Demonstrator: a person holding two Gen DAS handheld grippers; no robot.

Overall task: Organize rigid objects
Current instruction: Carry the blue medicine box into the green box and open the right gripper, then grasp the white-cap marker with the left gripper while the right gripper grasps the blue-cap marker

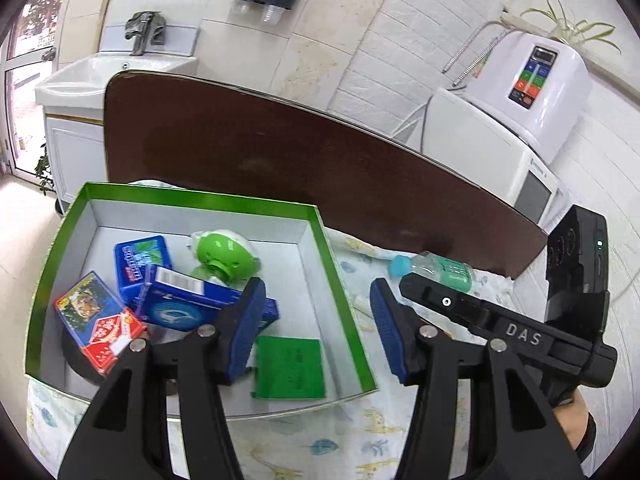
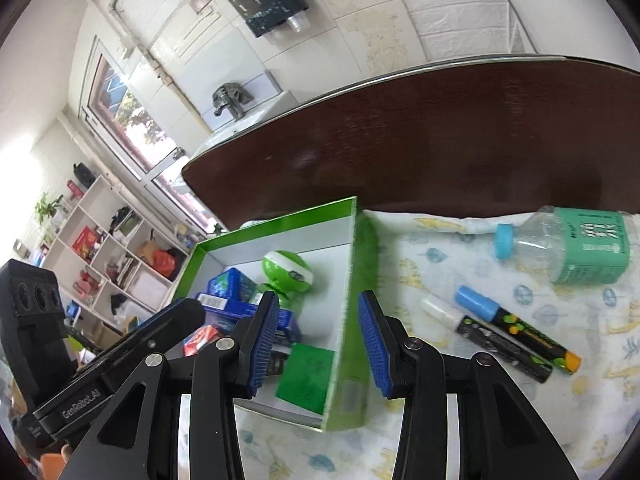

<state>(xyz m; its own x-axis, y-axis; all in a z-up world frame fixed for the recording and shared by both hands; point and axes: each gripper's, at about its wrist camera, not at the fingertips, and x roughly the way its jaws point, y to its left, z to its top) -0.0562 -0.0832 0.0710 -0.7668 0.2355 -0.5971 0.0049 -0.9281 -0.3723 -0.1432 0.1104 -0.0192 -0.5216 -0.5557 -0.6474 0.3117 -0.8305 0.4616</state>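
Both grippers hang with jaws spread and empty over the right side of a half-filled green box.

The left gripper hovers above the right wall of the shallow green cardboard box with a white inside, and the right gripper straddles that same wall from above without gripping it. Inside the box lie a round green-and-white plastic gadget, two blue cartons, a red-and-blue printed card pack and a flat green square packet. Outside the box to its right, on the white leaf-patterned cloth, rest a clear plastic bottle with a blue cap and teal label, lying on its side, and two black markers, one blue-capped and one white-capped, side by side and touching. A dark brown tabletop stretches behind the cloth.
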